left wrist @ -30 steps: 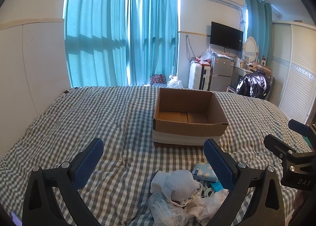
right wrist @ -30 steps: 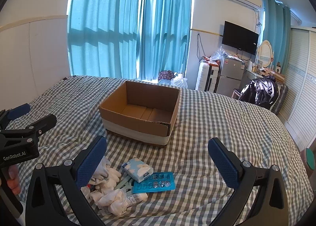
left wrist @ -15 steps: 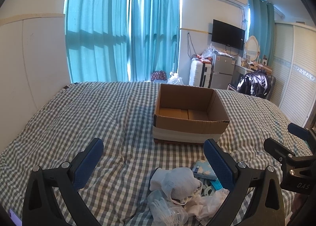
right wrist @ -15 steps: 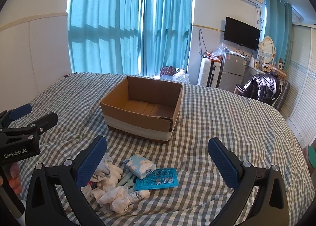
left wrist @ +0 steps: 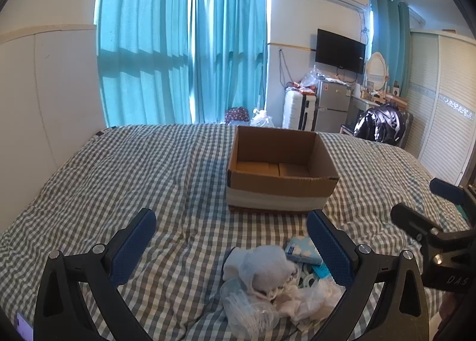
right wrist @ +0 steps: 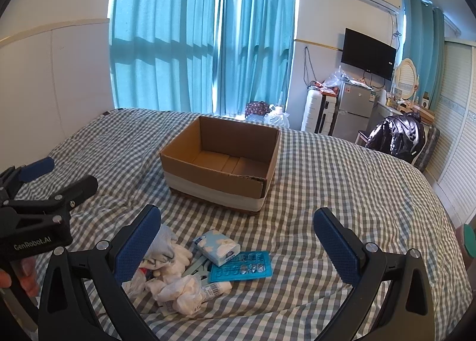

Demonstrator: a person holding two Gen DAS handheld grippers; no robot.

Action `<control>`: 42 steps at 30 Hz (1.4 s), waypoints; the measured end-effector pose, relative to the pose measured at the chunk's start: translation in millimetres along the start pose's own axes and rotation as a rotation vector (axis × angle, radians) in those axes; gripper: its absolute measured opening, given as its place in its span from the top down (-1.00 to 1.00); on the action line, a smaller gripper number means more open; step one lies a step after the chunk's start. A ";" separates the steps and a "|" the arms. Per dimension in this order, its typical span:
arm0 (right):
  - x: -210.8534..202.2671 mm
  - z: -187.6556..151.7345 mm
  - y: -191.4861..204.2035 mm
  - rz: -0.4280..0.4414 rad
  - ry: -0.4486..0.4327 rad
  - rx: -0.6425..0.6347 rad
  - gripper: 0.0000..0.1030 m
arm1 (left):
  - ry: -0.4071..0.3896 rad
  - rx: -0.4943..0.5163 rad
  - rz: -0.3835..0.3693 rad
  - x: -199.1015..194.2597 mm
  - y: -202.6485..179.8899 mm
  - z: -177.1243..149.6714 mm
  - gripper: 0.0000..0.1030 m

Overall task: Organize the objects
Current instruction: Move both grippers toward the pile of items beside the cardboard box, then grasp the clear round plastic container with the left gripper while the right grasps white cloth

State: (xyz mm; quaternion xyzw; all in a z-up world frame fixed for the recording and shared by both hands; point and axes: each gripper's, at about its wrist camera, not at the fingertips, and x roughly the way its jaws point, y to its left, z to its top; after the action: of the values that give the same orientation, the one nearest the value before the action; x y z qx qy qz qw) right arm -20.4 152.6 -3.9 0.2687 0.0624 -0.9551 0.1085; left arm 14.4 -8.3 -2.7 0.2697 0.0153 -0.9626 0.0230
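Cardboard, brown with a white band, forms the open box point(right wrist: 218, 167) sitting on the checked bedspread point(right wrist: 342, 180). Just in front of it lies a small heap: white gloves point(right wrist: 175, 284), a tissue pack point(right wrist: 216, 246) and a teal blister card point(right wrist: 241, 265). Left gripper point(left wrist: 230, 247) and right gripper point(right wrist: 238, 247) both hover above it, jaws spread wide, holding nothing.

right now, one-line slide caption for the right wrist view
Open right gripper above a pile of small items on the checked bed, empty box beyond.
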 end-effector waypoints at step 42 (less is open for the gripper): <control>115.4 -103.6 27.4 0.214 0.504 0.073 0.45 | 0.311 0.148 -0.058 72.3 -18.4 -111.5 -1.00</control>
State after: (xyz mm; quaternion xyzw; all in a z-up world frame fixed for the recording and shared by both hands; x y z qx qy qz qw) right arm -58.1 124.4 -154.2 0.5065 0.0242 -0.8429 0.1799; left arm 9.5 12.2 -135.3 0.4157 -0.0446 -0.9080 -0.0274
